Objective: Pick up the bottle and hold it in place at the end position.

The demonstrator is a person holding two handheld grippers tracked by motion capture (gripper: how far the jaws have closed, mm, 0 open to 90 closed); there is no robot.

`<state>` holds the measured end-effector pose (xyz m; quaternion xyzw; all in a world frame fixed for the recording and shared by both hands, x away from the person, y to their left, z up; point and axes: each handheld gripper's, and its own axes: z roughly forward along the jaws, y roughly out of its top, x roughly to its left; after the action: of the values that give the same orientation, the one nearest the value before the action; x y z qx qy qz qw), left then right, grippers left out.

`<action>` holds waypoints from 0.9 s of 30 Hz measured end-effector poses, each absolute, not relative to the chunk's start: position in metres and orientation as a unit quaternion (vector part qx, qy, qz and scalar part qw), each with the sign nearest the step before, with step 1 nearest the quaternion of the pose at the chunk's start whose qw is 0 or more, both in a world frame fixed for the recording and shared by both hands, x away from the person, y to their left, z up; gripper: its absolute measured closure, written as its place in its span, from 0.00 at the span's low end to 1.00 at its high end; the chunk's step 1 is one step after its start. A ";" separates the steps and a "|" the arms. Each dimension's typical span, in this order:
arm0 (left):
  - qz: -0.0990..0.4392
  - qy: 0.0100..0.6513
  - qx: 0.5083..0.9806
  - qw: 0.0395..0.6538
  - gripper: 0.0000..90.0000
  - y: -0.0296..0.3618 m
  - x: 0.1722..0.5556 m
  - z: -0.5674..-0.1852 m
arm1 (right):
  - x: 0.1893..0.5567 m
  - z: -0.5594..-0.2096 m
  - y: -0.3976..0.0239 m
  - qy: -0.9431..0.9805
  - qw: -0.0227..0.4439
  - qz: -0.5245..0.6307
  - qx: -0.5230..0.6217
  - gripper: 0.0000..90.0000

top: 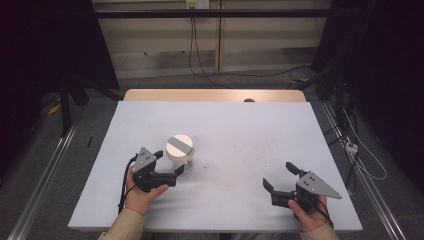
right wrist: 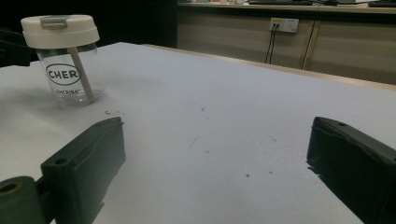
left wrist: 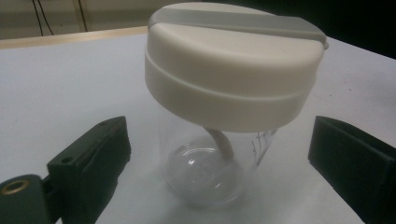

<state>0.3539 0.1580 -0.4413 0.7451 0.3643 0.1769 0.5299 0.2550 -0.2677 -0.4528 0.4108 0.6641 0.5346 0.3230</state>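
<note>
A clear plastic cup [top: 180,152] with a rounded cream lid stands left of centre on the white table [top: 250,135], broad bare surface stretching right and toward the wooden far edge. The left gripper [left wrist: 219,154] brackets its base, jaws wide, not pressing; the right gripper [top: 281,176] hovers well apart, gaping and empty.
</note>
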 end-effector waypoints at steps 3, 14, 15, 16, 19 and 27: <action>0.176 0.368 0.747 0.525 0.06 0.156 0.355 -0.442 | 0.255 -0.453 -0.267 0.664 0.323 0.535 0.409 0.04; 0.182 0.379 0.750 0.510 0.09 0.143 0.361 -0.447 | 0.255 -0.452 -0.267 0.663 0.323 0.536 0.410 0.05; 0.183 0.380 0.751 0.509 0.09 0.140 0.363 -0.448 | 0.255 -0.452 -0.267 0.663 0.324 0.536 0.410 0.05; 0.183 0.380 0.751 0.509 0.09 0.140 0.363 -0.448 | 0.255 -0.452 -0.267 0.663 0.323 0.537 0.410 0.05; 0.188 0.387 0.746 0.509 0.09 0.137 0.365 -0.448 | 0.255 -0.452 -0.267 0.663 0.323 0.537 0.409 0.05; 0.194 0.392 0.742 0.509 0.11 0.129 0.370 -0.450 | 0.255 -0.452 -0.267 0.664 0.323 0.536 0.409 0.05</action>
<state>0.3701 0.1288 -0.4504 0.7416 0.3917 0.1941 0.5088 0.2547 -0.2674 -0.4523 0.4088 0.6642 0.5364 0.3225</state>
